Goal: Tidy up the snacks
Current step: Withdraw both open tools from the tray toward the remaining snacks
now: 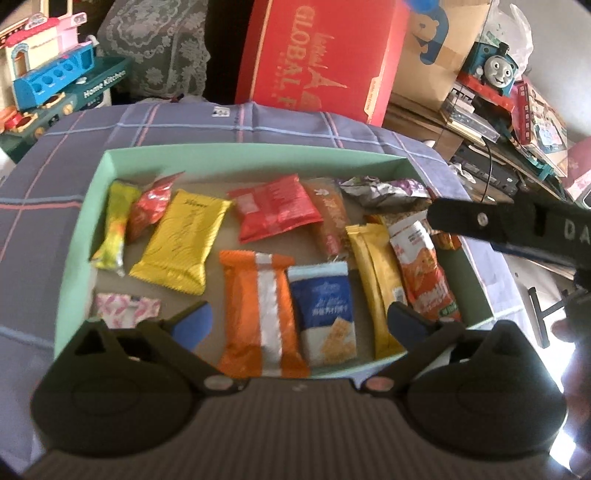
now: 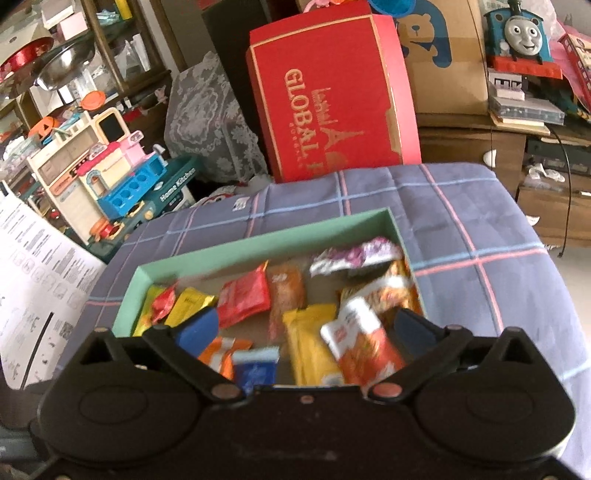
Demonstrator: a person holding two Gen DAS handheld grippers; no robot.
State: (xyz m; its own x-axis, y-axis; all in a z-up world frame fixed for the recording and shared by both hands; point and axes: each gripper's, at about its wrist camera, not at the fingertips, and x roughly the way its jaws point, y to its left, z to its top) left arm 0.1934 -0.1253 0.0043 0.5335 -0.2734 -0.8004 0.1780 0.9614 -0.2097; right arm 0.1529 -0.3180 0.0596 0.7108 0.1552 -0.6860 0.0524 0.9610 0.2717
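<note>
A lived-in home, a cluttered family room with a child's things about. At the upper left sits a toy kitchen point(image 2: 92, 173) on a box marked "Home Kitchen". At the upper right a blue toy train point(image 2: 521, 33) with a smiling face tops a heap of books and boxes. A lace cloth point(image 2: 210, 122) drapes over something behind, a red gift box point(image 2: 332, 96) leans by a cardboard box point(image 2: 447, 55), and a plaid cloth point(image 2: 461, 221) covers the surface.

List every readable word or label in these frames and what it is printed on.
"GLOBAL": red gift box, remaining gold lettering cut off.
"Home Kitchen": teal toy kitchen box.
"DA": right tool, rest out of frame.
Snack packets in the green tray and the printed sheet: too blurred.
</note>
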